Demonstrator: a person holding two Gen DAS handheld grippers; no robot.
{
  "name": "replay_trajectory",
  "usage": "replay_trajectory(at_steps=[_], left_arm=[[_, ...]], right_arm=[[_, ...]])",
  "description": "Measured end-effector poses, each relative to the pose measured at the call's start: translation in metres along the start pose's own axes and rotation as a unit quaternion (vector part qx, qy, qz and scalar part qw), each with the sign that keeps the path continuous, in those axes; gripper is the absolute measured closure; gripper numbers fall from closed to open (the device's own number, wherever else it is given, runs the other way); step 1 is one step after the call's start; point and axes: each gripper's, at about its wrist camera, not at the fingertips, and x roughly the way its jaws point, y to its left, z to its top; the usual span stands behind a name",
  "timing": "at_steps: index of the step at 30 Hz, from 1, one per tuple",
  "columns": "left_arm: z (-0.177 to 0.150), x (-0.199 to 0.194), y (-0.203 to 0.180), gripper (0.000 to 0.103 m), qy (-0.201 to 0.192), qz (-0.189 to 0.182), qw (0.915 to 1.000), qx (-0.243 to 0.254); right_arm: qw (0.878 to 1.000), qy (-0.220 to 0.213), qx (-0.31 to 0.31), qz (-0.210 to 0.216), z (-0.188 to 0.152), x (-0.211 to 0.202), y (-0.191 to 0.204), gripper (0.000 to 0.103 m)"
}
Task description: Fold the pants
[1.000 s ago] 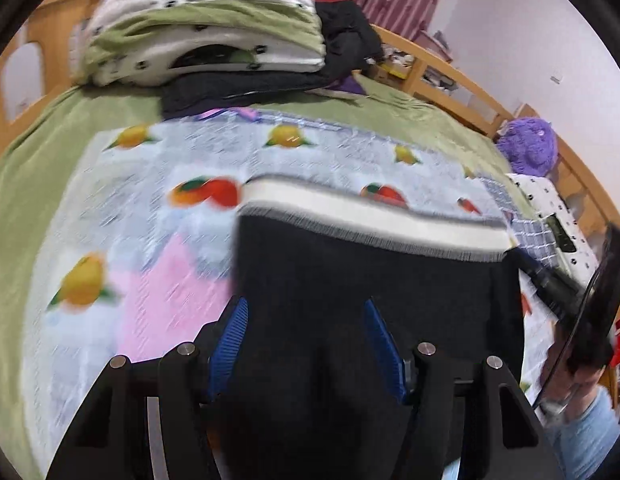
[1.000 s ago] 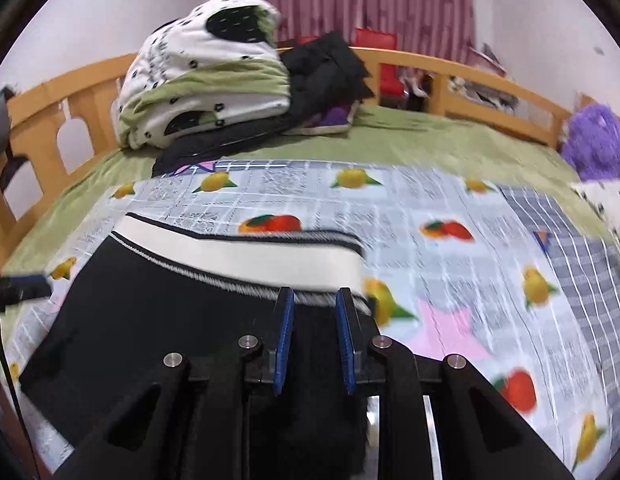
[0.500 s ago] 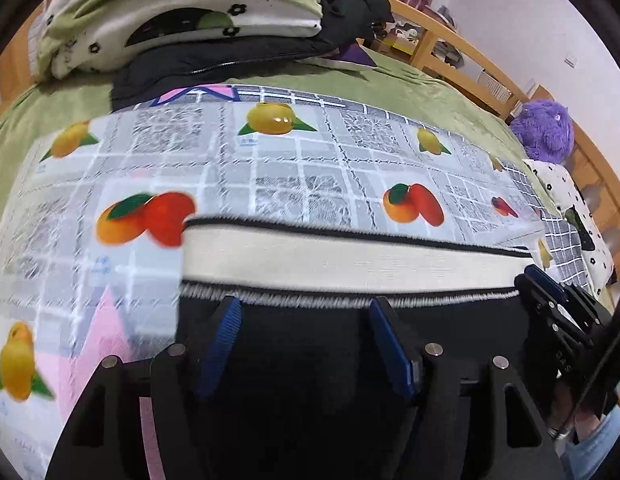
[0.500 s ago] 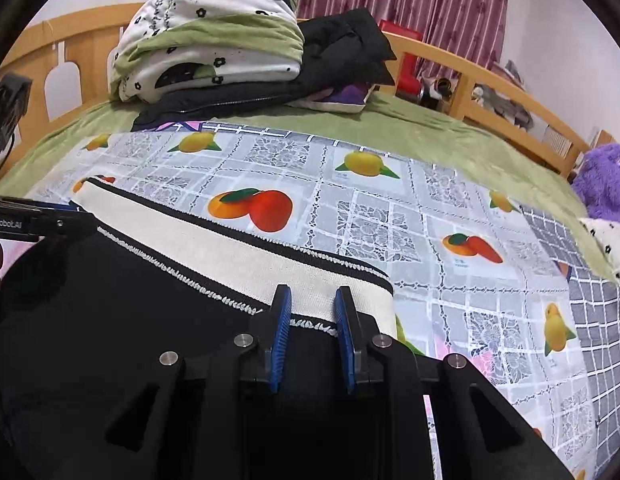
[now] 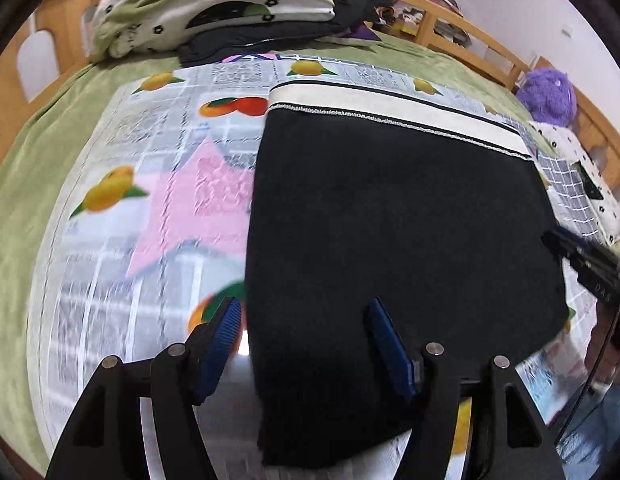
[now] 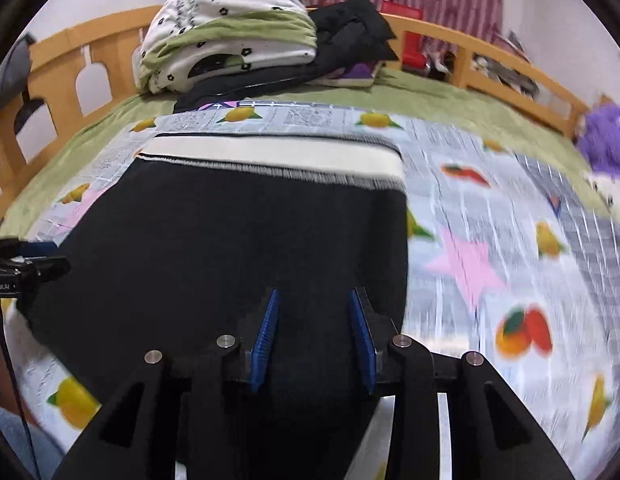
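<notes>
Black pants (image 5: 390, 208) with a cream waistband (image 5: 390, 108) lie spread flat on the fruit-print sheet (image 5: 149, 200), waistband at the far side. My left gripper (image 5: 303, 304) is open at the near left corner. Its left pad is off the cloth and its right pad over it, so the pants' left edge runs between them. In the right wrist view the pants (image 6: 229, 232) fill the middle. My right gripper (image 6: 313, 293) hangs over the near right part, jaws opening, black cloth below the gap and neither pad pressing on it. Each gripper shows at the edge of the other's view.
A stack of folded white and green bedding (image 5: 213, 4) and a black jacket (image 6: 350, 28) sit at the head of the bed. A wooden rail (image 6: 69, 52) rings the green blanket (image 5: 29, 168). A purple plush toy (image 5: 546, 92) lies far right.
Both grippers pulled back toward the near edge and sank, and the pants now lie flat on the sheet. The right jaws, shut on the cloth before, have parted. The left jaws stand slightly wider.
</notes>
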Motion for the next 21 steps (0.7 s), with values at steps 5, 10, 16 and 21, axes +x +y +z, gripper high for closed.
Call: replay_trajectory(at_steps=[5, 10, 16, 21], left_arm=[[-0.017, -0.007, 0.007, 0.037, 0.013, -0.024, 0.9992, -0.028], [-0.031, -0.018, 0.004, 0.037, 0.021, -0.01, 0.9994, -0.026], [-0.043, -0.033, -0.002, 0.038, 0.022, 0.004, 0.9995, -0.024], [-0.051, -0.045, 0.002, 0.038, 0.006, 0.026, 0.9993, -0.025]], right_arm=[[0.998, 0.03, 0.056, 0.025, -0.034, -0.014, -0.012, 0.067], [0.996, 0.046, 0.078, 0.022, -0.052, -0.028, -0.02, 0.067], [0.994, 0.05, 0.094, 0.017, -0.058, -0.043, -0.024, 0.067], [0.995, 0.036, 0.091, 0.019, -0.056, -0.058, -0.018, 0.067]])
